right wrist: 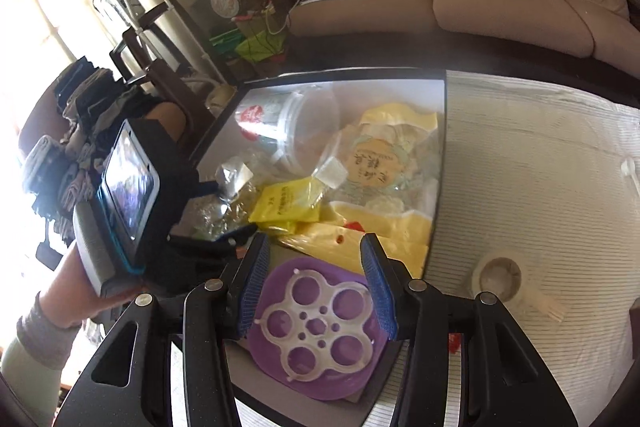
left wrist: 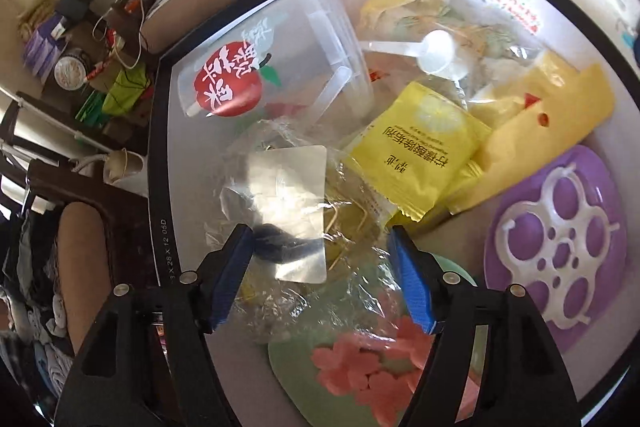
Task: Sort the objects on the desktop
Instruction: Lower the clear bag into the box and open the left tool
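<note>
Both tongs point down over the cluttered tray [left wrist: 160,155]. My left tongs [left wrist: 320,243] are spread, blue pads apart, with a crinkled clear bag [left wrist: 288,211] lying between and just beyond the tips; the pads don't press on it. That bag carries a shiny square label and something dark inside. Just past it sits a yellow sachet [left wrist: 420,163], and farther on a clear plastic cup [left wrist: 256,75] on its side, with a red apple print. A white scoop [left wrist: 424,51] rests on more clear packets at the far end. To the right of these tongs lies the purple disc [left wrist: 556,247] with a white ring frame on it; below the tips I see a green plate [left wrist: 304,379] with pink pieces.

My right tongs [right wrist: 316,287] are spread too, hovering over the purple disc [right wrist: 320,331], which shows between the pads without touching them. The left tongs [right wrist: 224,239] appear at the left in this view, over the clear bag [right wrist: 232,195]. A tape roll [right wrist: 500,279] sits on the striped cloth [right wrist: 540,167] to the right, off the tray.
</note>
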Demonstrator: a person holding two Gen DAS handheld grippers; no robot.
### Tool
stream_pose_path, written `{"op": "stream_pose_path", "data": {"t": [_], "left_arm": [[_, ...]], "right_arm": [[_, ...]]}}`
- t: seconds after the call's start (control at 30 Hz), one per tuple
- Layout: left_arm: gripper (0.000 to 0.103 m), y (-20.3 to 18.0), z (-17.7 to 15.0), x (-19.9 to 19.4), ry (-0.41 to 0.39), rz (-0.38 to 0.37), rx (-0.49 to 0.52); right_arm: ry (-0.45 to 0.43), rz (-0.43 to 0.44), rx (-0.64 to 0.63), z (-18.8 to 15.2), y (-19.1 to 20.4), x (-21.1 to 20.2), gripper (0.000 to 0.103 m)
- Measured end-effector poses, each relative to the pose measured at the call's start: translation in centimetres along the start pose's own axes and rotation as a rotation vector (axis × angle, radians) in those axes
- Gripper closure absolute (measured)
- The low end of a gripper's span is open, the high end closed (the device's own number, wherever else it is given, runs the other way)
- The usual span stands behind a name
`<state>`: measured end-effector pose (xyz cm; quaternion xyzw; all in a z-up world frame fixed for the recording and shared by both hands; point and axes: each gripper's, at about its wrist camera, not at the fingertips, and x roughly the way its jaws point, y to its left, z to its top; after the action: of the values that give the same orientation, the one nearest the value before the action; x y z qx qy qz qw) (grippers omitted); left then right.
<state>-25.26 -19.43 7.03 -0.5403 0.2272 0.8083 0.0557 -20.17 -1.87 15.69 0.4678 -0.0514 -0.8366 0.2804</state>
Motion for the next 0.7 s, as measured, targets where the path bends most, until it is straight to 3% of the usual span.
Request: {"op": "stream_pose_path", "data": {"t": [0.13,0.17,0.37,0.53,0.63,0.7], "left_arm": [[0.067,3.0,-0.1,-1.1,-0.006,-0.143,-0.125],[0.069,4.2,-0.3,-1.5,-0.007,-0.196,-0.174],[0.073,10.8,-2.7,-2.2,-0.047,-0.510,-0.500],[0.075,14.3,-7.0,-1.0,-0.141,-0.923,-0.859],[0.075,14.8,-8.1,-0.4,-0.223,-1.158,-1.008],[0.075,14.8,-8.1,-0.6,-0.299,-1.264,-1.061]], "right_arm": [[0.010,0.028,0.000,-0.7,0.0,0.2,0.052],[0.011,0.038,-0.006,-0.7,0.3,0.3,0.052],[0.010,0.105,-0.030,-0.5,3.0,1.2,0.052],[0.005,0.184,0.033,0.7,5.1,3.3,0.052],[-0.006,0.218,0.106,1.4,5.5,4.9,0.052],[-0.044,0.215,0.122,1.7,5.8,5.0,0.052]]}}
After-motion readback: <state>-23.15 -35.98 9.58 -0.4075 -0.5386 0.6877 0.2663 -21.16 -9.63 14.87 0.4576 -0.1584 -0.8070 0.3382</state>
